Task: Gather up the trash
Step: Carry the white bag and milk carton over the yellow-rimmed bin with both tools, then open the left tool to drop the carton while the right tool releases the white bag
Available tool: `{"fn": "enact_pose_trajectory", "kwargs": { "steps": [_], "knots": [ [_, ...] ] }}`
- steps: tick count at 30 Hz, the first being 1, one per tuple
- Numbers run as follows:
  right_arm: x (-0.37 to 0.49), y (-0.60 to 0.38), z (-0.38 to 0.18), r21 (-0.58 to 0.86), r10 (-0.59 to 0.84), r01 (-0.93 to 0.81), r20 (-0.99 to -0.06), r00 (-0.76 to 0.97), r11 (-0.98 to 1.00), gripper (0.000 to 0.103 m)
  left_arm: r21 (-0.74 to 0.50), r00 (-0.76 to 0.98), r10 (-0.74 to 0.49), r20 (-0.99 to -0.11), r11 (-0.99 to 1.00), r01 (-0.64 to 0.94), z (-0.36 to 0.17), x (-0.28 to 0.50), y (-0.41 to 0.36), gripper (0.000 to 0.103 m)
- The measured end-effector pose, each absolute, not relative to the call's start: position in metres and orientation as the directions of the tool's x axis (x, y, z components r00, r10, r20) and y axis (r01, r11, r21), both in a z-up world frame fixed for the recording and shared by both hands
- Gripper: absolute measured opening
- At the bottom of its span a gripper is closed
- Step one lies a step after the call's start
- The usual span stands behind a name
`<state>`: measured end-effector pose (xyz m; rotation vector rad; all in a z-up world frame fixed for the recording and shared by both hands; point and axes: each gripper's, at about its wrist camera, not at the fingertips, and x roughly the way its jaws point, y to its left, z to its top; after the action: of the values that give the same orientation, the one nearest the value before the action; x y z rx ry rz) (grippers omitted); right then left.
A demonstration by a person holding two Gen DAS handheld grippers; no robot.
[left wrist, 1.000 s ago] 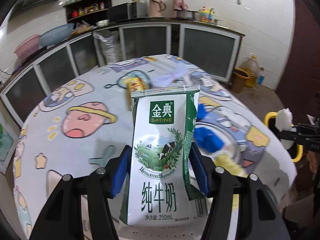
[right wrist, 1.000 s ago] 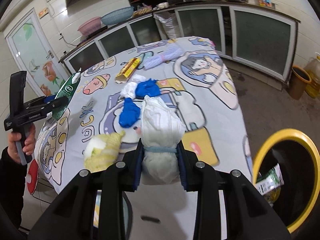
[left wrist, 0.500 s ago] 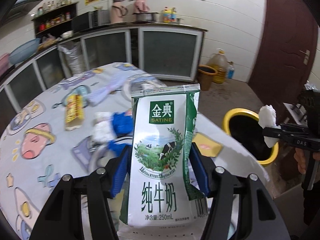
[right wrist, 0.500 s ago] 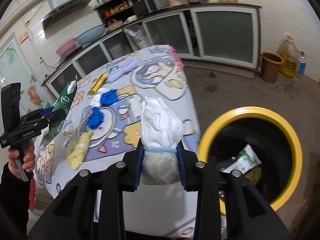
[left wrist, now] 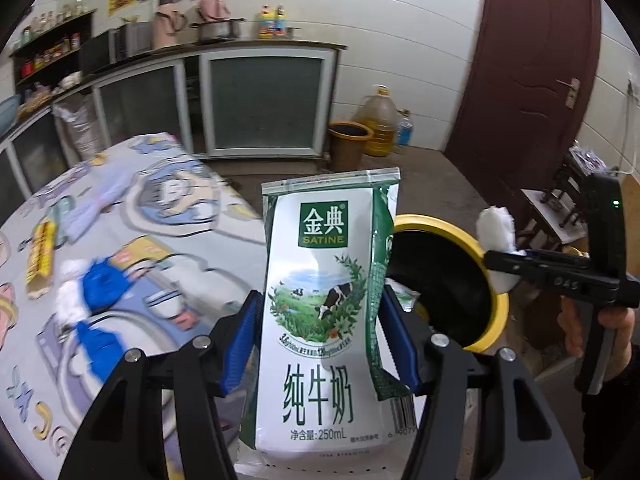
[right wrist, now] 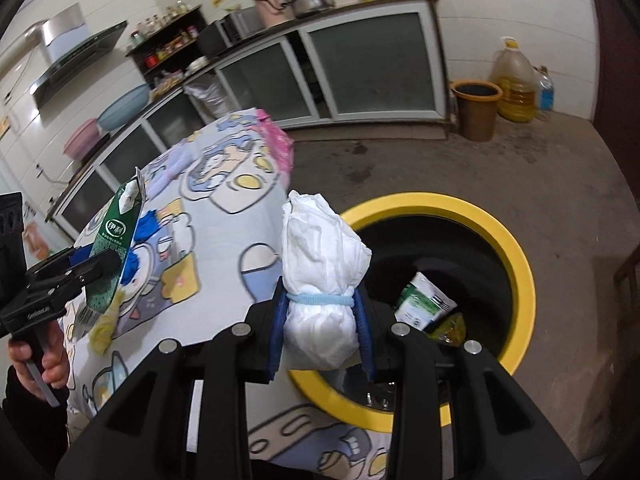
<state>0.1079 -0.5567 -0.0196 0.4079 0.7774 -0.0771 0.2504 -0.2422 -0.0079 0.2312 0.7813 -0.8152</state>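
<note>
table [right wrist: 224, 240] beside yellow-rimmed bin [right wrist: 516, 264], scraps inside | left gripper [left wrist: 320, 344] clamps milk carton [left wrist: 324, 320] upright, short of the rim | right gripper [right wrist: 320, 320] pinches white tied bundle [right wrist: 320, 280] at bin's near edge | carry past rim before letting go

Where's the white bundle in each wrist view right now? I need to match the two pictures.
Left wrist: white bundle at the right edge, clamped in the right gripper, just past the bin's far rim.
Right wrist: white bundle at centre, between the gripper's blue pads, over the table edge beside the bin.
Shared landmark: the yellow-rimmed bin.
</note>
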Motion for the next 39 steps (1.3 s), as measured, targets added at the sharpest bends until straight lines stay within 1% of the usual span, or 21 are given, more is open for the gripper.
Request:
{"fn": "enact_pose_trajectory", "kwargs": {
  "steps": [7,16,25,29,30,31,32,33,34,39],
  "knots": [
    [0.104,-0.579,-0.036,0.334,0.059,0.264,-0.712,0.700,0.905,0.030,-0.107,0.374,-0.600,-0.707,0.614,0.782,-0.017,0.242,-0.296,0.056],
    [0.101,-0.600,-0.055,0.342,0.039,0.320,-0.734,0.678,0.884,0.030,-0.091,0.340,-0.593,-0.729,0.577,0.811,-0.036,0.235,-0.356,0.056],
    [0.100,-0.614,-0.071,0.338,0.020,0.364,-0.756,0.654,0.868,0.030,-0.136,0.298,-0.590,-0.750,0.579,0.804,-0.057,0.240,-0.388,0.056],
    [0.101,-0.620,-0.079,0.341,0.018,0.386,-0.769,0.638,0.857,0.031,-0.176,0.273,-0.600,-0.752,0.581,0.795,-0.062,0.243,-0.394,0.057],
    [0.101,-0.621,-0.080,0.341,0.016,0.393,-0.772,0.636,0.854,0.033,-0.182,0.272,-0.603,-0.750,0.584,0.791,-0.062,0.244,-0.394,0.063],
    [0.101,-0.624,-0.082,0.346,0.016,0.403,-0.775,0.632,0.847,0.040,-0.187,0.272,-0.605,-0.748,0.585,0.789,-0.062,0.243,-0.394,0.079],
    [0.100,-0.626,-0.083,0.350,0.014,0.410,-0.774,0.633,0.842,0.051,-0.194,0.282,-0.612,-0.739,0.594,0.780,-0.061,0.244,-0.390,0.087],
    [0.098,-0.629,-0.084,0.353,0.007,0.420,-0.773,0.635,0.836,0.057,-0.197,0.294,-0.617,-0.730,0.602,0.774,-0.060,0.245,-0.387,0.094],
    [0.096,-0.632,-0.084,0.355,-0.002,0.432,-0.770,0.638,0.829,0.061,-0.209,0.301,-0.628,-0.718,0.607,0.767,-0.058,0.246,-0.382,0.095],
    [0.090,-0.636,-0.085,0.361,-0.007,0.447,-0.772,0.636,0.819,0.061,-0.243,0.332,-0.642,-0.691,0.639,0.730,-0.049,0.253,-0.356,0.095]
  ]
}}
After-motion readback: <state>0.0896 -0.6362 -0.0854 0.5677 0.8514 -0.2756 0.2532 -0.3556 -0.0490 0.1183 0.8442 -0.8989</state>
